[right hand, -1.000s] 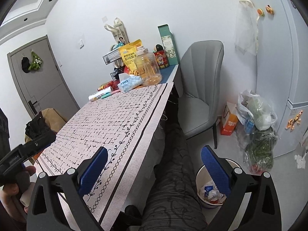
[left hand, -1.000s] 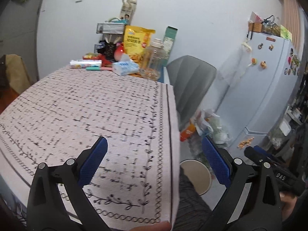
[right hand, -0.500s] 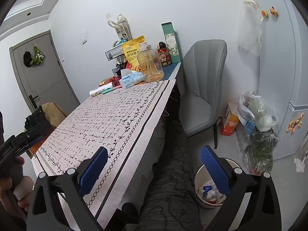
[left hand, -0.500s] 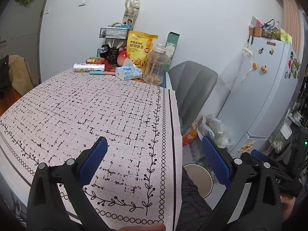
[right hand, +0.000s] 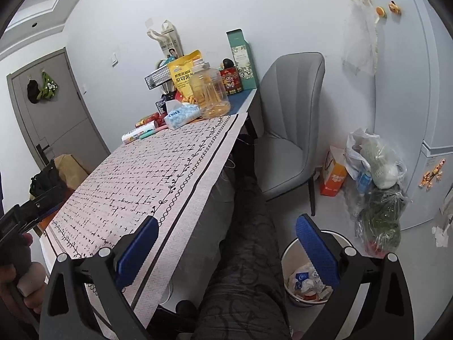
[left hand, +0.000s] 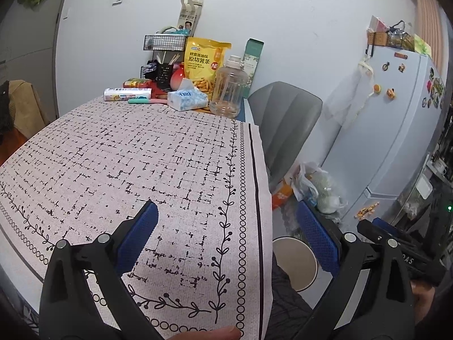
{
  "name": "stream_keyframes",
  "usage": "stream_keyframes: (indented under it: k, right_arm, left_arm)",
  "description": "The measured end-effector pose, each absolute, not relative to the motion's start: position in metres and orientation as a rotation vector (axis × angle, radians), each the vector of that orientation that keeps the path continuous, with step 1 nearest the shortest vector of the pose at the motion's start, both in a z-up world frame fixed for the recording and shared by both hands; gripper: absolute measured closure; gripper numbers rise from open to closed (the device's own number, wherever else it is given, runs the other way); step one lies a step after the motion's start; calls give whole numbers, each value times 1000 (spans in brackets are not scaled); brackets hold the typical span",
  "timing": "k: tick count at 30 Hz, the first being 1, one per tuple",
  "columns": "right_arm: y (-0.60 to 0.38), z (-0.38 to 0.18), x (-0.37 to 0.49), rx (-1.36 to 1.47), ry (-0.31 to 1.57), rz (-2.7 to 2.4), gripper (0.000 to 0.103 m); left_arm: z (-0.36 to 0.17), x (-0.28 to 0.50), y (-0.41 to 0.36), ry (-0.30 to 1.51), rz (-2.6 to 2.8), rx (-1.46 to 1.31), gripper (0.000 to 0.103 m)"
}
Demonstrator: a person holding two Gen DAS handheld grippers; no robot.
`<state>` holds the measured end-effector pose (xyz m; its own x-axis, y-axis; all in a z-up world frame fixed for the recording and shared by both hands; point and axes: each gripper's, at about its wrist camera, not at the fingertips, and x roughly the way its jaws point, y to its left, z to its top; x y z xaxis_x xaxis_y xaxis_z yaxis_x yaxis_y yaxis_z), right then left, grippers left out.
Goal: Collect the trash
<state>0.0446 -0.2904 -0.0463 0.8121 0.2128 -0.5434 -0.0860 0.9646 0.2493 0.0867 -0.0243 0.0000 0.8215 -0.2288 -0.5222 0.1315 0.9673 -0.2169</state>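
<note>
While spread, right hand-held gripper [right hand: 226,248] overhangs trash bin [right hand: 288,250].

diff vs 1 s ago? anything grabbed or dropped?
Nothing grabbed or released. The left gripper tilted down slightly, so the table clutter sits lower in its view; the right gripper barely shifted. Both remain open and empty; the trash bin is unchanged.

Left gripper [left hand: 226,238] hangs over the near corner of the patterned tablecloth [left hand: 136,164], fingers spread wide with nothing between them. At the far end, a tissue pack [left hand: 187,100] sits just beside a clear plastic jar [left hand: 228,90]. The white bin [left hand: 294,263] stands on the floor beside the table's edge, right gripper [left hand: 396,243] poking in at the right.
</note>
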Motion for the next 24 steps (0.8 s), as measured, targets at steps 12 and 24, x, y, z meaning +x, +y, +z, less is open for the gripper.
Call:
stream_keyframes:
  k: [12,24]
  right_arm:
    - [-294,-48,41,215,584,159,8]
    - [-296,-44,44,205,584,151,8]
  left_arm:
    - [2,85,-31,573,-192,-168,6]
    - [7,89,-34,579,-203,-157,6]
